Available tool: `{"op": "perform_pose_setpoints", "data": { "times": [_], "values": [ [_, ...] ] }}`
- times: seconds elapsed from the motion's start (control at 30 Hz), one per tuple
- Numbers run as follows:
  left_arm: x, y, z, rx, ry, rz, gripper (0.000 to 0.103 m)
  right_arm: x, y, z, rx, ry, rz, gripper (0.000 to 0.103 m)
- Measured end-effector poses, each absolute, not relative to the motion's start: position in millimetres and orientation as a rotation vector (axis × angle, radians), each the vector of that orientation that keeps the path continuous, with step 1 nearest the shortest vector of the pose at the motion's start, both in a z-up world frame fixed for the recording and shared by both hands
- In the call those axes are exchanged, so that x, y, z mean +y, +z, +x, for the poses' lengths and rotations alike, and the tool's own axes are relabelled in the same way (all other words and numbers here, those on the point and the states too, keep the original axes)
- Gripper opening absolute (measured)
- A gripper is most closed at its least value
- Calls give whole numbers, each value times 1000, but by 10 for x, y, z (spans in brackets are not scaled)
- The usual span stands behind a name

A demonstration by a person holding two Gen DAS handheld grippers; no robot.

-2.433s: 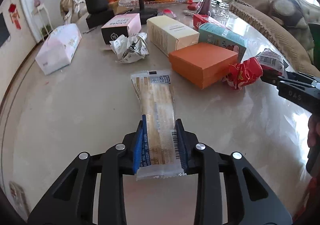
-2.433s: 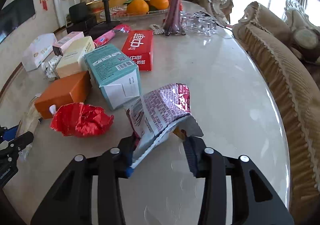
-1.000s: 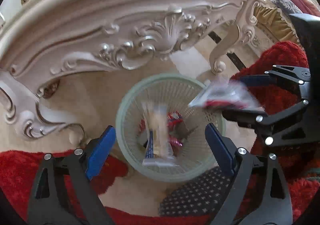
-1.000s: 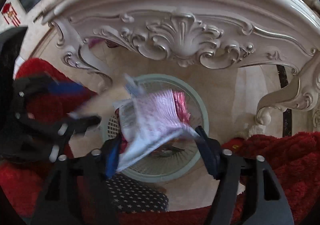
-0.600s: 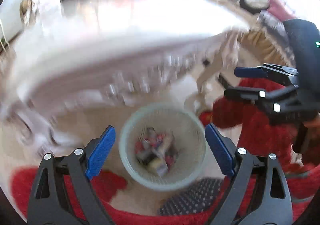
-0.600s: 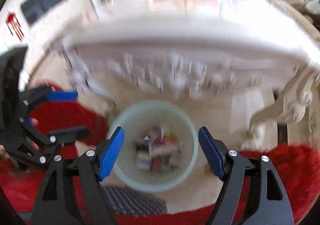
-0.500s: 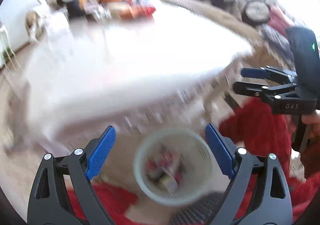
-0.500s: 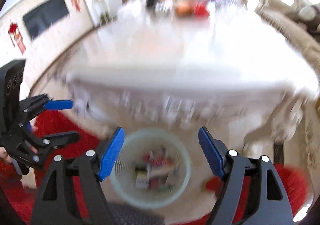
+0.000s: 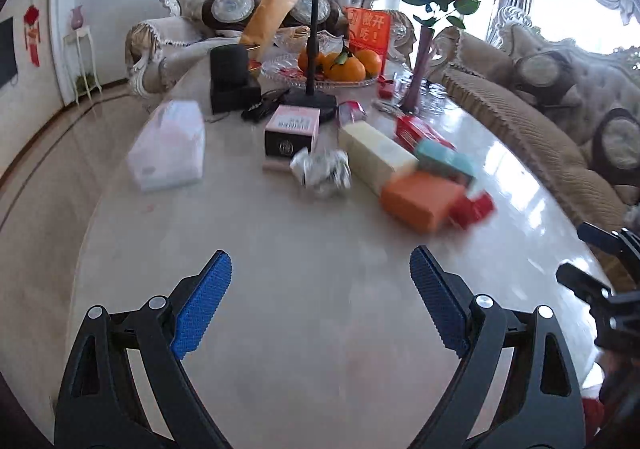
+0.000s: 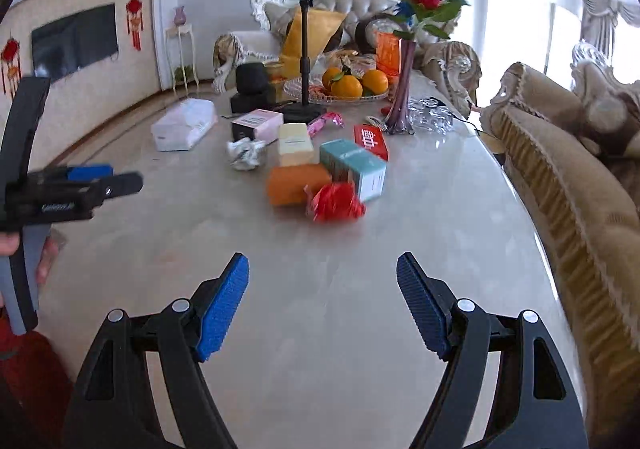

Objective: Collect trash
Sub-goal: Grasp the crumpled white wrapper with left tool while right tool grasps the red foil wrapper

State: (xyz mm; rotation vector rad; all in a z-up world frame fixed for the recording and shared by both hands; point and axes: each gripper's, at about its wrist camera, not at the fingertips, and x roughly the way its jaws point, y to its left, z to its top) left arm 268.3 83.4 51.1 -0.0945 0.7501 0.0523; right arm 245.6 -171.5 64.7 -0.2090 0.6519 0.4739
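Both grippers sit over the near end of the marble table (image 10: 440,209). My left gripper (image 9: 318,303) has its jaws spread wide, nothing between them; my right gripper (image 10: 322,307) is opening, also bare. The crumpled red wrapper (image 10: 335,202) lies mid-table touching the orange box (image 10: 296,183); the crumpled silver wrapper (image 10: 245,154) is further back.

The table (image 10: 420,209) was pale beige marble. On it lay an orange box (image 10: 296,182), a teal box (image 10: 354,165), a crumpled red wrapper (image 10: 335,202) and a silver-white foil wad (image 10: 245,154). Gripper pads (image 10: 222,309) were blue, ribbed.
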Motion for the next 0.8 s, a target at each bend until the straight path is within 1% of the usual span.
{"op": "perform_pose_setpoints", "data": {
  "times": [0.13, 0.3, 0.53, 0.8],
  "values": [
    [916, 361, 3224, 808, 66, -136, 88, -1593, 481, 2941, 706, 464, -237, 76],
    [945, 193, 3715, 854, 108, -103, 88, -1469, 297, 3267, 756, 441, -281, 76],
    [931, 168, 4069, 867, 88, -114, 88, -1337, 148, 3570, 811, 485, -351, 76],
    [933, 42, 4315, 918, 124, -102, 88, -1280, 71, 3686, 834, 550, -332, 75]
  ]
}}
